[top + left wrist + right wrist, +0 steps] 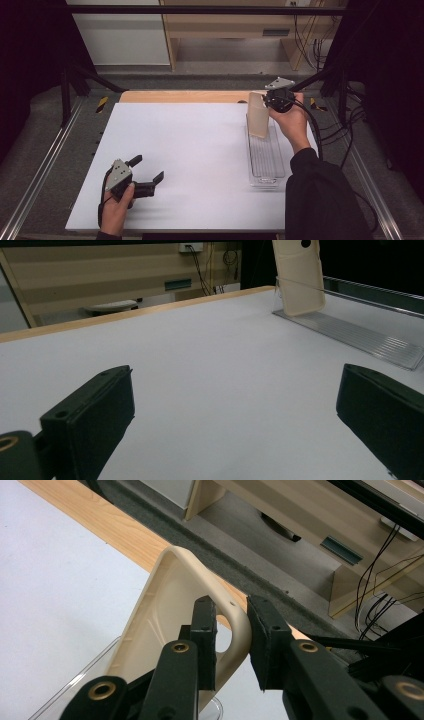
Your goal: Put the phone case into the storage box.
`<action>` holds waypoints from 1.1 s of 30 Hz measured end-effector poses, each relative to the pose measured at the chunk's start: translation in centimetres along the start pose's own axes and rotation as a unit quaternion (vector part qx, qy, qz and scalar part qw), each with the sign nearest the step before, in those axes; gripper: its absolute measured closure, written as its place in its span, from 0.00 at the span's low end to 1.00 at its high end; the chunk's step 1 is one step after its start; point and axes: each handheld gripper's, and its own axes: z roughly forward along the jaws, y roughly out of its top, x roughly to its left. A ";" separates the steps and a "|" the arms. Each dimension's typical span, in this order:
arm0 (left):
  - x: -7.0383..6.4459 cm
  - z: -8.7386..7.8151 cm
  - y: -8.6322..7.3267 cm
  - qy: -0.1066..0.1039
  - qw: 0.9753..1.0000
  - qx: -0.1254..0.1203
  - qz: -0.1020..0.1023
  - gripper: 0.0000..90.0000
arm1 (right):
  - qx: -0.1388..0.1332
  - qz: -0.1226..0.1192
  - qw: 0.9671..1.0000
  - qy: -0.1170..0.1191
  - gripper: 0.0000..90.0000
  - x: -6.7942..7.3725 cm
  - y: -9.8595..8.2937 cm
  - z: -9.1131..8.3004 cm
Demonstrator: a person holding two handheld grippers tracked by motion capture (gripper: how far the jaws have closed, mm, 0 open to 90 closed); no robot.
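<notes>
1. The beige case (258,116) hangs tilted over the far end of the clear tray (265,170), at the table's (190,150) far right. From above I cannot tell whether its lower edge touches the tray.
2. The right gripper view shows what the high view does not: the case's (165,615) hollow inner side, its raised rim and a round cut-out near the held corner.
3. The left gripper view shows the case's (300,275) smooth back, with its lower end inside the tray's (360,335) end wall.
4. The right gripper (274,100) grasps the case: in its own view the right gripper (232,640) has one jaw inside the shell and one outside, pinching the rim at the corner.
5. The left gripper (149,169) rests near the table's front left, jaws spread wide and holding nothing. In its own view they stand far apart over bare white table (210,380).
6. The case's top is cut off in the left gripper view; its lower end is hidden behind the jaws in the right gripper view.
</notes>
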 end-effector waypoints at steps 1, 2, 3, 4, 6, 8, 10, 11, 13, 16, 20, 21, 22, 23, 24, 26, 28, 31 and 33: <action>0.0 0.0 0.0 0.000 1.000 0.000 0.000 0.02 | -0.001 0.001 1.000 0.000 0.82 0.0 0.0 0.0; 0.0 0.0 0.0 0.000 1.000 0.000 0.000 0.02 | -0.001 0.002 1.000 0.000 0.82 0.0 0.0 0.1; 0.0 0.0 0.0 0.000 1.000 0.000 -0.001 0.02 | -0.001 0.004 1.000 0.000 0.82 0.0 0.0 0.1; 0.0 0.0 0.0 0.000 1.000 0.000 -0.001 0.02 | -0.001 0.006 1.000 0.000 0.82 0.0 0.0 0.1; 0.0 0.0 0.0 0.000 1.000 0.000 0.000 0.02 | -0.001 0.008 1.000 -0.001 0.82 0.0 0.0 0.1; 0.0 0.0 0.0 0.000 1.000 0.000 0.000 0.02 | -0.001 0.007 1.000 -0.001 0.82 0.0 0.0 0.1; 0.0 0.0 0.0 0.000 1.000 0.000 0.000 0.02 | -0.001 0.010 1.000 -0.002 0.81 0.0 0.0 0.2; 0.0 0.0 0.0 0.000 1.000 0.000 0.000 0.02 | -0.001 0.010 1.000 -0.001 0.81 0.0 0.0 0.2; 0.0 0.0 0.0 -0.001 1.000 0.000 0.000 0.02 | -0.001 0.012 1.000 -0.001 0.81 0.0 -0.1 0.2; 0.0 0.0 0.0 -0.001 1.000 0.000 0.000 0.02 | -0.001 0.012 1.000 -0.002 0.80 -0.1 0.0 0.3; 0.0 0.0 0.0 -0.001 1.000 0.000 0.000 0.02 | -0.003 0.018 1.000 -0.004 0.78 0.0 0.0 0.4; 0.0 0.0 0.0 -0.001 1.000 0.000 0.000 0.02 | -0.003 0.020 1.000 -0.004 0.77 0.0 0.0 0.4; 0.0 0.0 0.0 0.000 1.000 0.000 0.000 0.02 | -0.003 0.023 1.000 -0.005 0.76 0.0 0.0 0.4; 0.0 0.0 0.0 0.000 1.000 0.000 0.000 0.02 | -0.003 0.022 1.000 -0.006 0.76 0.0 0.0 0.5; 0.0 0.0 0.0 0.000 1.000 0.000 0.000 0.02 | -0.004 0.023 1.000 -0.006 0.76 0.0 0.0 0.5; 0.0 0.0 0.0 -0.001 1.000 0.000 0.000 0.02 | -0.004 0.024 1.000 -0.007 0.76 -0.1 0.0 0.5; 0.0 0.0 0.0 -0.001 1.000 0.000 0.000 0.02 | -0.004 0.028 1.000 -0.007 0.76 0.0 0.0 0.6; 0.0 0.0 0.0 -0.001 1.000 0.000 0.000 0.02 | -0.003 0.031 0.999 -0.008 0.76 -0.1 -0.1 0.6; 0.0 0.0 0.0 -0.001 1.000 0.000 0.002 0.02 | -0.002 0.032 0.999 -0.010 0.76 -0.2 -0.2 0.7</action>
